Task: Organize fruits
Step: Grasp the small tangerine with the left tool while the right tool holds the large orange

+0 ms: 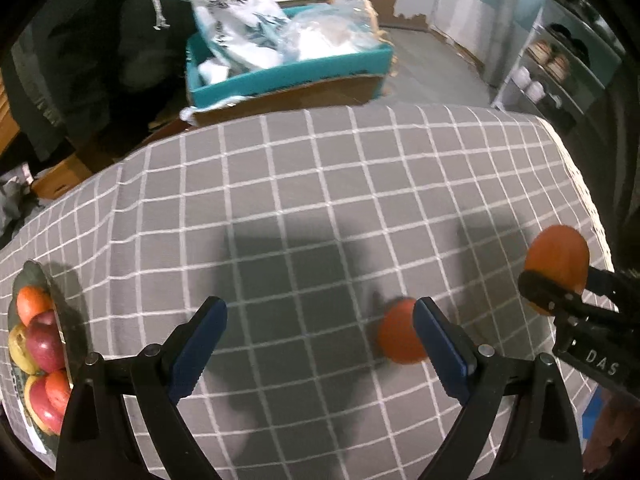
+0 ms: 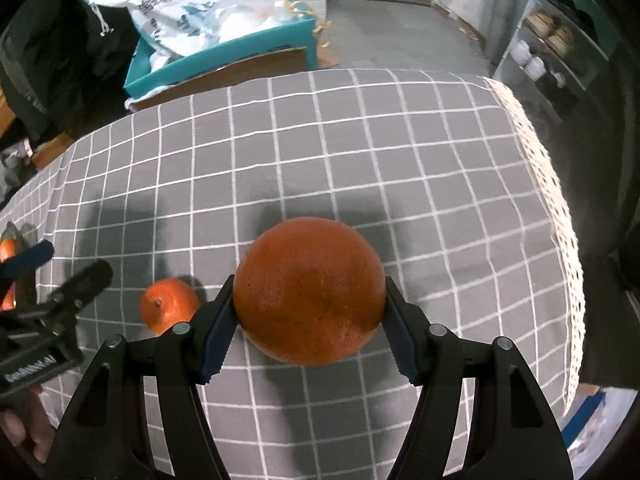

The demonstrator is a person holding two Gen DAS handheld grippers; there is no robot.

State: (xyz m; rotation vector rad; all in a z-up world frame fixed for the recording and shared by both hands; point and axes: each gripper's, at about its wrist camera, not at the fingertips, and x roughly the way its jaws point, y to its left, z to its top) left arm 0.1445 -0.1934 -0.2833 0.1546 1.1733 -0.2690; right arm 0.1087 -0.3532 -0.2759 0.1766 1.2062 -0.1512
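Now right tool point(image 2: 309, 322) clamps large orange point(image 2: 308, 290); left tool point(image 1: 320, 338) gapes empty.

We saw a grey, white-gridded surface point(image 2: 360, 152), 2 orange fruits point(image 2: 308, 290), a teal box point(image 1: 288, 76), and blue-padded black grippers point(image 1: 320, 344).

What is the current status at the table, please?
Right tongs shut on large orange. Left tongs open, empty. Small orange loose on cloth. Fruit plate far left, path unobstructed.
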